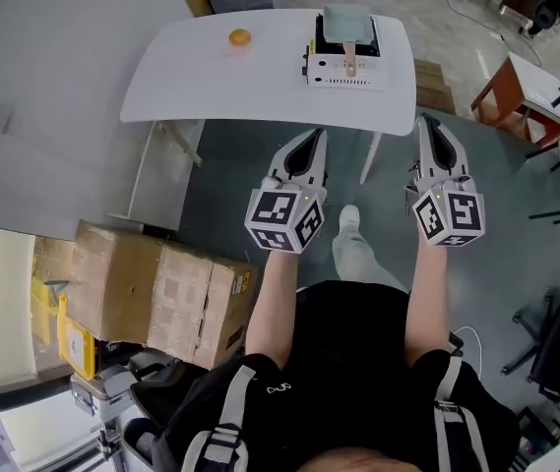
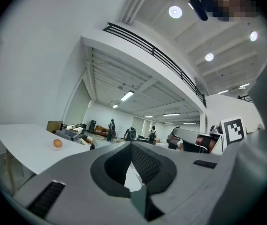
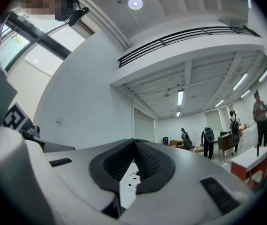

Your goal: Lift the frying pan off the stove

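Observation:
A square grey frying pan (image 1: 346,27) with a wooden handle sits on a white stove (image 1: 346,67) at the right part of the white table (image 1: 181,77) in the head view. My left gripper (image 1: 311,141) is shut and empty, held in front of the table's near edge, well short of the stove. My right gripper (image 1: 431,126) is shut and empty too, just off the table's right end. In the gripper views both pairs of jaws are closed, with the left gripper (image 2: 131,145) and the right gripper (image 3: 134,141) pointing into the room.
An orange (image 1: 239,37) lies on a small plate left of the stove; the orange (image 2: 57,143) also shows in the left gripper view. A cardboard box (image 1: 152,293) stands on the floor at left. Chairs and a red-legged table (image 1: 516,91) stand at right. People stand far off.

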`<state>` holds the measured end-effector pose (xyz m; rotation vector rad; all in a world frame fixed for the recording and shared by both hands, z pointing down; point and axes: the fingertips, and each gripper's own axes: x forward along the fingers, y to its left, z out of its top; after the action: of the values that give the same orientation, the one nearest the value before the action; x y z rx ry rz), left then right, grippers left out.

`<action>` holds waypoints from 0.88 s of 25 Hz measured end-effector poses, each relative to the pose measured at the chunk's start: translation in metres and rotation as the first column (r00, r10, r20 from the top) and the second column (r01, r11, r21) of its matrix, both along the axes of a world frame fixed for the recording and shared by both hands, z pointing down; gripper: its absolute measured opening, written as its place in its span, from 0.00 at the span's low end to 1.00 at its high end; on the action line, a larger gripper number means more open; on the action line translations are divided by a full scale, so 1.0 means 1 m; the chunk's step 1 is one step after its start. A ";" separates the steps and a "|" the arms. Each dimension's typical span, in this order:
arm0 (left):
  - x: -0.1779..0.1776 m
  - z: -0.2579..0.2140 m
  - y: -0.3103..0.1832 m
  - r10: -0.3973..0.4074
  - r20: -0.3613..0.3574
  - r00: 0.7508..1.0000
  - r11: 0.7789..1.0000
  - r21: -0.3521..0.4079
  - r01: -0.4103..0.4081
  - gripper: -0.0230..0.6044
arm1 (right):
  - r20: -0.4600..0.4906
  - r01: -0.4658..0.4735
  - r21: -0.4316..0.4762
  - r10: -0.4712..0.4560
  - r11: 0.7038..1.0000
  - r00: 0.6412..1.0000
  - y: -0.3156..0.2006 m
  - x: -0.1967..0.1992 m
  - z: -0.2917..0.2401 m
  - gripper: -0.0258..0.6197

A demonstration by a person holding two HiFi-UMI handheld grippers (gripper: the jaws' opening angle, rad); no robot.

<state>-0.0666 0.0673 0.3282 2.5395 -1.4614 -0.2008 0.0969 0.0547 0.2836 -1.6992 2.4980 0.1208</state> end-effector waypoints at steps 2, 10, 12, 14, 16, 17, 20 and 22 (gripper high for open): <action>0.006 -0.004 -0.022 -0.003 0.023 1.000 1.000 0.002 0.003 0.02 | -0.076 0.003 0.029 -0.001 1.000 0.997 -0.028 -0.004 -0.008 0.04; 0.008 -0.001 -0.117 -0.056 0.067 0.996 0.998 -0.021 0.057 0.03 | -0.125 0.126 0.057 -0.118 0.990 0.985 -0.140 -0.035 -0.011 0.04; 0.008 0.007 -0.145 -0.069 0.074 0.995 0.997 -0.041 0.072 0.02 | -0.182 0.130 0.050 -0.119 0.990 0.976 -0.168 -0.038 -0.003 0.04; 0.013 0.014 -0.172 -0.071 0.074 0.995 0.995 -0.061 0.075 0.02 | -0.210 0.136 0.036 -0.126 0.990 0.970 -0.195 -0.036 0.005 0.04; 0.022 0.019 -0.200 -0.067 0.074 0.995 0.995 -0.074 0.072 0.03 | -0.211 0.139 0.023 -0.131 0.990 0.969 -0.222 -0.031 0.008 0.04; 0.026 0.020 -0.213 -0.066 0.075 0.995 0.994 -0.078 0.072 0.03 | -0.210 0.142 0.027 -0.133 0.989 0.969 -0.235 -0.028 0.008 0.04; 0.036 0.023 -0.246 -0.065 0.081 0.995 0.993 -0.091 0.072 0.03 | -0.255 0.151 0.049 -0.134 0.987 0.958 -0.267 -0.024 0.006 0.04; 0.040 0.026 -0.262 -0.068 0.080 0.994 0.992 -0.098 0.076 0.02 | -0.287 0.166 0.054 -0.144 0.985 0.947 -0.280 -0.025 0.008 0.04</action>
<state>-0.0267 -0.1952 0.3544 2.4414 -1.5510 -0.0398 0.0720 -0.2258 0.2917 -1.5433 2.7760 0.4712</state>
